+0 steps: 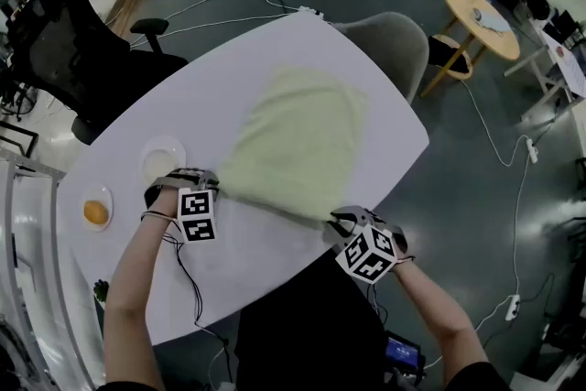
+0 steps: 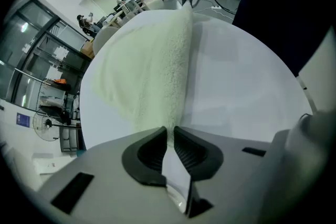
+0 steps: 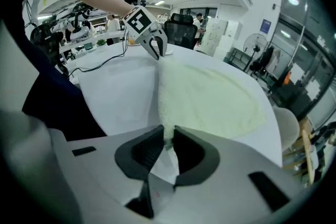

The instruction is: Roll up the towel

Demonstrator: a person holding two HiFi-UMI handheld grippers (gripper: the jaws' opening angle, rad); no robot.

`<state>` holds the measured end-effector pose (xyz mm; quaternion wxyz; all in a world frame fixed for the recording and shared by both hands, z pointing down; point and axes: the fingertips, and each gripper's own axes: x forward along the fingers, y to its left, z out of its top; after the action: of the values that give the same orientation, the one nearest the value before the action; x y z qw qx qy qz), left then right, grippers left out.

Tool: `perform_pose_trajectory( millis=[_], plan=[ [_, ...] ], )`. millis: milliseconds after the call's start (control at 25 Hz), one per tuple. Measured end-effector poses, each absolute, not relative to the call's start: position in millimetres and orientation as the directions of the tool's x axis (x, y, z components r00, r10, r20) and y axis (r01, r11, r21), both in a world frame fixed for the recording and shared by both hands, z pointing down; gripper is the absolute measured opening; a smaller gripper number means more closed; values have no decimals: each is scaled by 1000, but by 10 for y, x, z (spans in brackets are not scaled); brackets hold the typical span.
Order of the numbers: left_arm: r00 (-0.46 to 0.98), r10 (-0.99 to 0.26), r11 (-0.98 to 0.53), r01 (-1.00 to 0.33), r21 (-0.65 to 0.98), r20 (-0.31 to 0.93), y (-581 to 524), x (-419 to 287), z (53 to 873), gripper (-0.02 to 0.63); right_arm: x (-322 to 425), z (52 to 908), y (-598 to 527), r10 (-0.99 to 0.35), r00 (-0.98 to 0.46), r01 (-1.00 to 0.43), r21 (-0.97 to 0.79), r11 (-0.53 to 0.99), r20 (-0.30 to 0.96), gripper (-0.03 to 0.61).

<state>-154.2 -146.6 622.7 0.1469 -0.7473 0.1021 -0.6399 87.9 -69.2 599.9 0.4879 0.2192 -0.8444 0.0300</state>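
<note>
Both jaws clenched on the towel's (image 1: 298,137) near edge: left gripper (image 1: 216,187), right gripper (image 1: 333,221). We judge the first turn is starting; next, curl this edge forward evenly.

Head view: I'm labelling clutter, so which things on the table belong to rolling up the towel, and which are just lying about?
Belongs to the job:
- towel, spread on the white table
- left hand-held gripper and right hand-held gripper, each shut on a near corner of it

Just lying about, left of the towel:
- white dish
- small plate holding an orange item
</note>
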Motion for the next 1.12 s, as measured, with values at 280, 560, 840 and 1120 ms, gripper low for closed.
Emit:
perform_pose_trajectory(
  millis=[280,560,840,1120],
  plan=[
    [157,-345,-933,49,-356,925,-1246,-1619,6103,51,810,5900,-456,-313,-443,-338,167,926,840,63],
    [142,-307,-945,76,-319,941,-769,-1780,6148,49,640,5971,89,-222,-463,-244,118,963,858,63],
    [126,-274,-956,68,-284,953,-515,-1876,6276,51,547,6100,341,-170,-464,-210,78,975,869,64],
    [148,-278,-959,13,-283,949,-718,-1866,6055,55,563,5947,145,-157,-544,-334,-41,942,824,74]
  ],
)
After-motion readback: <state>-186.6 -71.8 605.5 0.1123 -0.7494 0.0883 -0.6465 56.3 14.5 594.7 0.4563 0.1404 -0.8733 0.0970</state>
